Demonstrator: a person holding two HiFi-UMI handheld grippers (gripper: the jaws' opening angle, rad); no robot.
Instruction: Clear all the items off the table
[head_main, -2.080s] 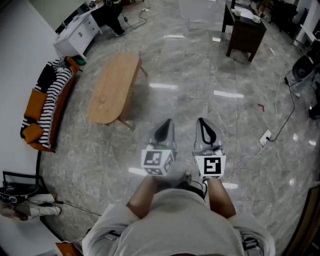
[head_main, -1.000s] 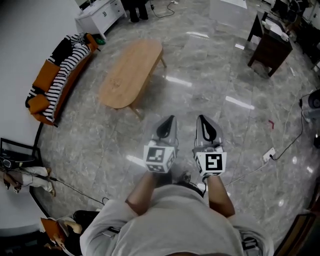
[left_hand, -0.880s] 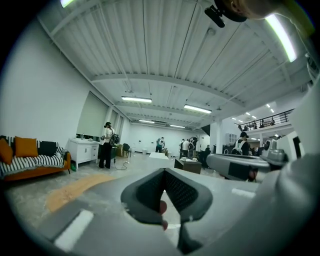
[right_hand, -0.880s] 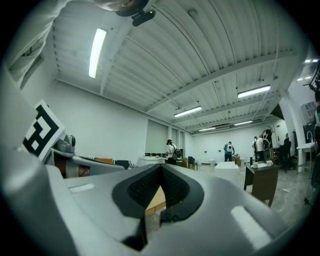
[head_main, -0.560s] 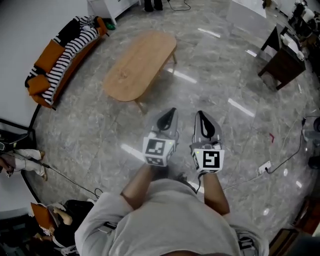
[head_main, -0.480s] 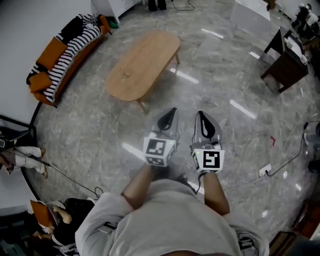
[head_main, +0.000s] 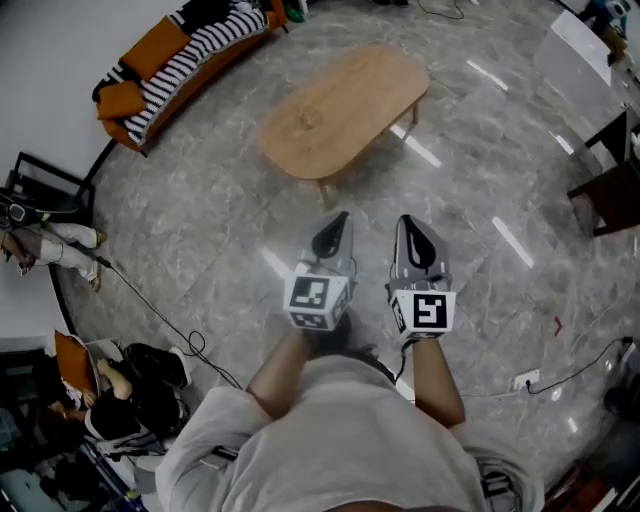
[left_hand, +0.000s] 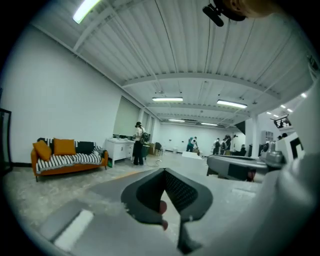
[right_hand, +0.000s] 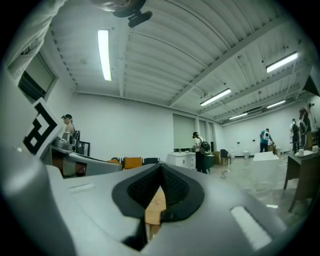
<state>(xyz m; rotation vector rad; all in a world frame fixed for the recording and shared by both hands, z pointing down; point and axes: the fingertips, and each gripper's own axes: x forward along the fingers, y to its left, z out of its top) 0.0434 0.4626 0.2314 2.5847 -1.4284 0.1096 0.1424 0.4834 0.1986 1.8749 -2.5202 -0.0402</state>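
Left gripper (head_main: 334, 228), right gripper (head_main: 413, 232) both pressed together, empty; step nearer the table (head_main: 345, 105) and check its top.

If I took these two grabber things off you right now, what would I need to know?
Left gripper: fingers together, holding nothing.
Right gripper: the same, shut and empty.
Wooden table: ahead, well apart from both grippers. The head view shows no items on its top.
Done: the clearing looks finished.
Left: probably only a closer look to confirm.
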